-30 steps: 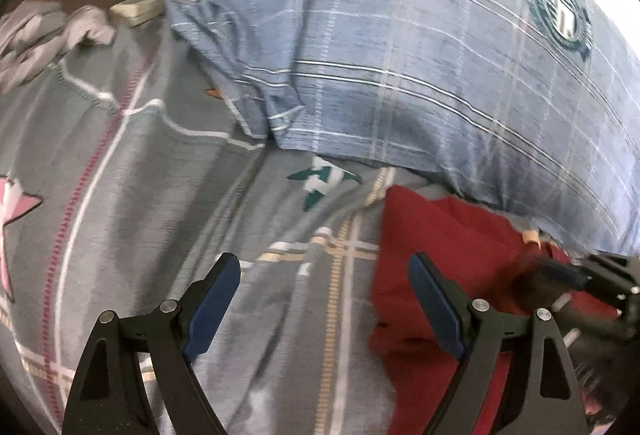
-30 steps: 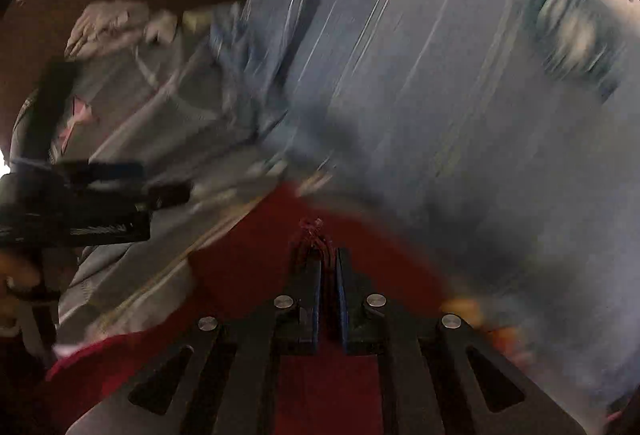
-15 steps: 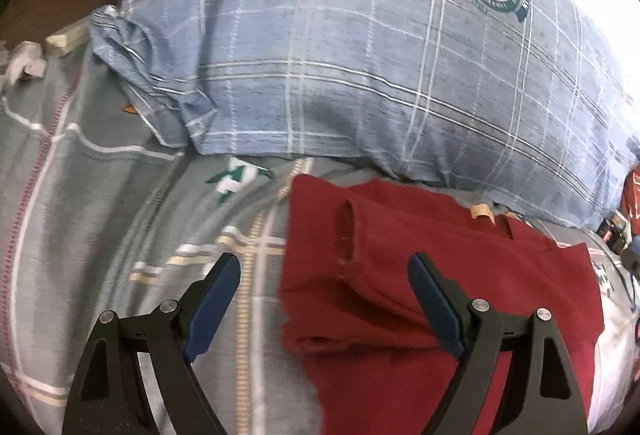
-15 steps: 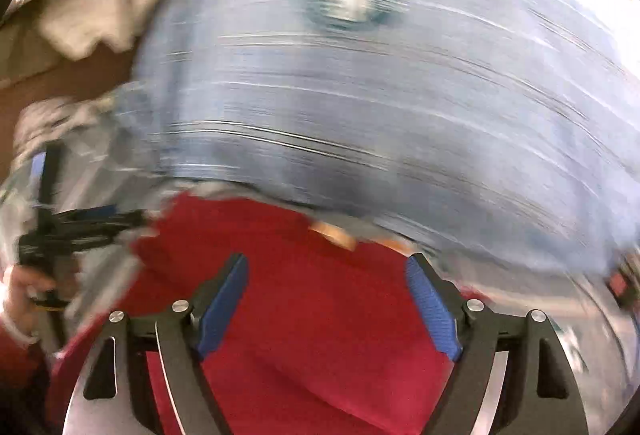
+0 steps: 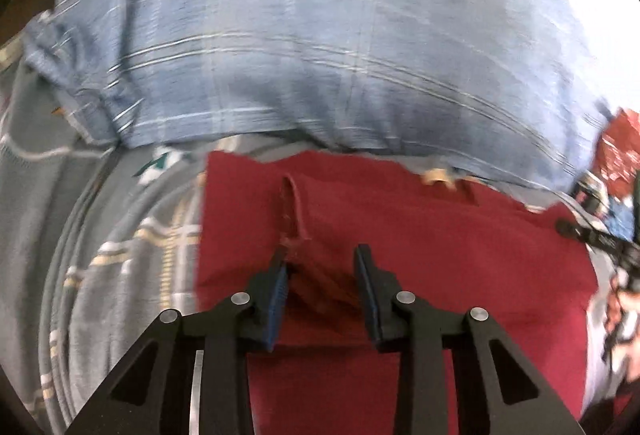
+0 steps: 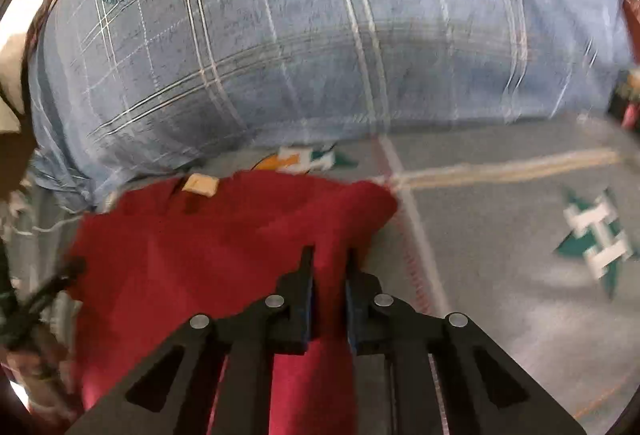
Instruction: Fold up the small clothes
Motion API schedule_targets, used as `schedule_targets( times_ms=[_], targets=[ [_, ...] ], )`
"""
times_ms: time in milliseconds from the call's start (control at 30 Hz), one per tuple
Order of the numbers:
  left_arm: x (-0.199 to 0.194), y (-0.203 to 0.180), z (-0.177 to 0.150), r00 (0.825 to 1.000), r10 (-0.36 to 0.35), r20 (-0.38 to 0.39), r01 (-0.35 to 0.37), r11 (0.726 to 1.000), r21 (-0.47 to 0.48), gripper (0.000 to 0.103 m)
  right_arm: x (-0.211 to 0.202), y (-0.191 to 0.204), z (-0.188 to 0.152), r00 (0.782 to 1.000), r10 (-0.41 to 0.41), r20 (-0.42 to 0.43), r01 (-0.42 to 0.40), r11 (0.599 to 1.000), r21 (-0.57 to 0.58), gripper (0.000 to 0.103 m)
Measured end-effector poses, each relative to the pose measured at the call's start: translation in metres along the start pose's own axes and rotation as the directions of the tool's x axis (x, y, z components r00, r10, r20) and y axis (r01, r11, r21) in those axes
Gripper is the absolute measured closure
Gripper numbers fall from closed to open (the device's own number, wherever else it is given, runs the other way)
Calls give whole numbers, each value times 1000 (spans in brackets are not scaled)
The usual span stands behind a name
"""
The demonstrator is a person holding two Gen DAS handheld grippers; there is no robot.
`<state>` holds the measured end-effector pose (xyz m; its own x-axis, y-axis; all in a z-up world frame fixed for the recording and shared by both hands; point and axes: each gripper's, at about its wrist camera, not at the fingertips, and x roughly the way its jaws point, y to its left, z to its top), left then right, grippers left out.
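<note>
The red garment [image 5: 420, 255] lay on the grey bedspread [image 5: 100, 255] just below the blue plaid pillow [image 5: 300, 35]. Only the left view showed its raised seam fold, where the left gripper [image 5: 322, 263], jaws just closing, bunched the cloth. Only the right view showed the garment's right edge, clamped by the right gripper [image 6: 329, 263]; both pointed steeply down.

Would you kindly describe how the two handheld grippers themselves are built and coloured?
Both the left gripper and right gripper look alike: matte black angular fingers with triangular cut-outs, round silver pivot pins, and blue pads on the inner faces. No cables or markings are visible.
</note>
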<state>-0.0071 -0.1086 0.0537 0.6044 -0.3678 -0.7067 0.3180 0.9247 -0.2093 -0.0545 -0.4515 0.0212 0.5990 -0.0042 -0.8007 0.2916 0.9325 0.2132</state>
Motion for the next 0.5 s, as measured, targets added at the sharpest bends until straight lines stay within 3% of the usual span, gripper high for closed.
schedule_targets(
  times_ms=[67,167,200,267,333,367,400,467,500],
  targets=[
    [3,-3,-2,1000,15,2,-15,1000,27,66,-6,-13,2,994,-105,30,106,994,-4,93],
    [13,3,-6,997,61,-40,-60,998,21,60,3,-36,-4,997,-68,-21,69,994,86,92],
    [14,6,-5,997,60,-44,-60,998,7,59,2,-40,-6,997,-71,-24,73,991,110,81],
    [11,9,-2,998,58,-31,-58,998,-15,55,-14,-48,-13,995,-98,-25,101,981,167,71],
    [6,10,0,998,71,-3,-71,997,-21,45,-34,-46,-18,999,-31,-13,33,984,176,52],
    [2,12,1,997,77,14,-76,997,-29,43,-43,-40,-23,1000,7,-15,-4,987,163,33],
    [0,14,0,997,79,23,-79,996,-37,42,-49,-34,-28,1000,20,-24,-17,989,146,27],
    [-5,16,-5,997,80,18,-79,996,-48,42,-50,-18,-41,999,9,-53,-6,998,61,32],
    [-6,17,-7,996,85,11,-85,995,-55,42,-48,-8,-48,997,-29,-71,29,1000,-4,46]
  ],
)
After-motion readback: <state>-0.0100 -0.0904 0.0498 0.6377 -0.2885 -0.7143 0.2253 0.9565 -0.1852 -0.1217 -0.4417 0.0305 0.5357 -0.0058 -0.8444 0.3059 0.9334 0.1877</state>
